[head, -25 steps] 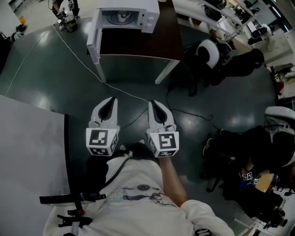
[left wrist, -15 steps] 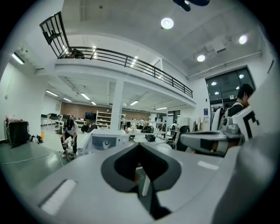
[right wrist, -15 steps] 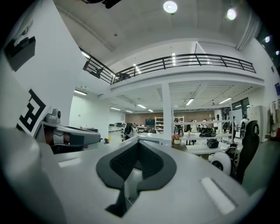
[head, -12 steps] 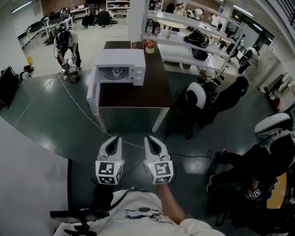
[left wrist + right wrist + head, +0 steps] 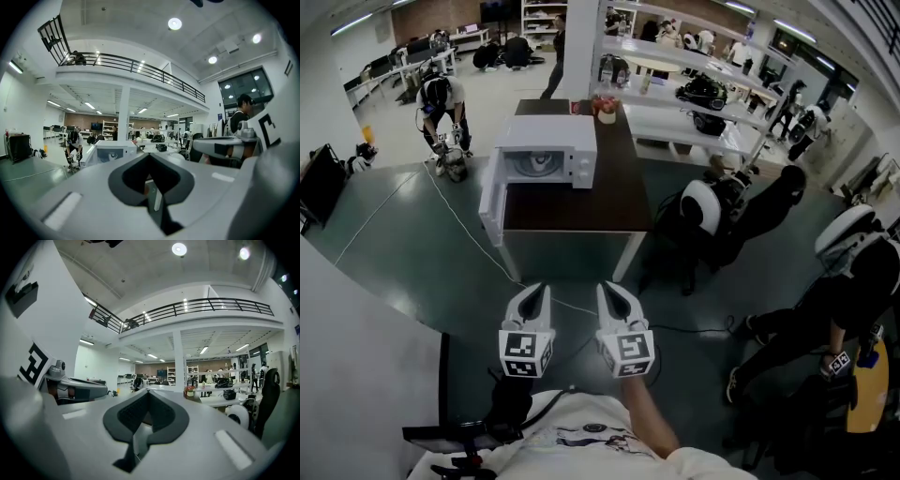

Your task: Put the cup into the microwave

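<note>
Cup: can't pin it down. A pale round shape (image 5: 532, 165) sits inside the microwave (image 5: 551, 136), too small to say if that's it. Far left, a person (image 5: 441, 98) bends over on the floor (image 5: 394, 244), w/ a white cable (image 5: 459, 220) running from there toward the table (image 5: 581, 208). Microwave stands at the tabletop's left edge, approx mid-length, its door (image 5: 490, 197) open and hanging past that edge. Tabletop is dark, legs white. At its far end, right of centre, there's a pot w/ red bits (image 5: 605, 111). Low in the head view, left gripper (image 5: 536, 292) and right gripper (image 5: 609, 289) sit side by side, not touching. Both aim toward the table and are well short of it. Left gripper view: jaw tips meet, nothing btwn them. Right gripper view: same, closed and empty. Right of the table is a black chair w/ white headrest (image 5: 705, 208). Further right is another person in dark clothes (image 5: 853, 291).
</note>
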`<state>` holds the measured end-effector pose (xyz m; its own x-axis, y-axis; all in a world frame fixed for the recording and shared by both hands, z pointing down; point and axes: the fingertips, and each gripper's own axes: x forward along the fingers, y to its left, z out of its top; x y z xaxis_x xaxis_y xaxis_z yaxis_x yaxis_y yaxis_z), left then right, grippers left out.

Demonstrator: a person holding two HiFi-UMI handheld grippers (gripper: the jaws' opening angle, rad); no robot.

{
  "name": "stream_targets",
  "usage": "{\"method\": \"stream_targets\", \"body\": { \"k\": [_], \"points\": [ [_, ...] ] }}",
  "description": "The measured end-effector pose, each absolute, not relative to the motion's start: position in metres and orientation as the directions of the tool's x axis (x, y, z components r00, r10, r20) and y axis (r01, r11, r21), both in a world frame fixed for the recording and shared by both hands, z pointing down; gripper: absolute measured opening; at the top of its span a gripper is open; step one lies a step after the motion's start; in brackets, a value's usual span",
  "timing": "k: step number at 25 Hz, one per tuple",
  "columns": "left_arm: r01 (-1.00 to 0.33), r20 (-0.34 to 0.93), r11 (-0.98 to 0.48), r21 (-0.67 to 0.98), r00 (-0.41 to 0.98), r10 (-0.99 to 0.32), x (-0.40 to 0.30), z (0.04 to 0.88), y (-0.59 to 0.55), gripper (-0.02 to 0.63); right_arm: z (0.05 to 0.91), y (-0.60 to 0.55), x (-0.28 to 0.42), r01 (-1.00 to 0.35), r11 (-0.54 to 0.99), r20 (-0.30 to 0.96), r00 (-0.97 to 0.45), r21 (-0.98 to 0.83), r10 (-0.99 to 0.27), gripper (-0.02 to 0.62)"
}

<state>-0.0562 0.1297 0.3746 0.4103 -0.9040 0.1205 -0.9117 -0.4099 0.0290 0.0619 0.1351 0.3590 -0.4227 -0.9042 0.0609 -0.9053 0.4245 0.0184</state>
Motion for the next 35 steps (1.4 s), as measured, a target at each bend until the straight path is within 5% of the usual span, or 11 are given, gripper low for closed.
{"method": "stream_targets", "body": {
  "k": [35],
  "points": [
    [-0.902, 0.153, -0.430, 0.037, 0.430, -0.890, -0.060, 0.381, 0.138, -0.002, 0.367, 0.143, 0.048, -0.897, 0.442, 0.094, -0.440, 0.008, -0.893, -0.002]
  ]
}}
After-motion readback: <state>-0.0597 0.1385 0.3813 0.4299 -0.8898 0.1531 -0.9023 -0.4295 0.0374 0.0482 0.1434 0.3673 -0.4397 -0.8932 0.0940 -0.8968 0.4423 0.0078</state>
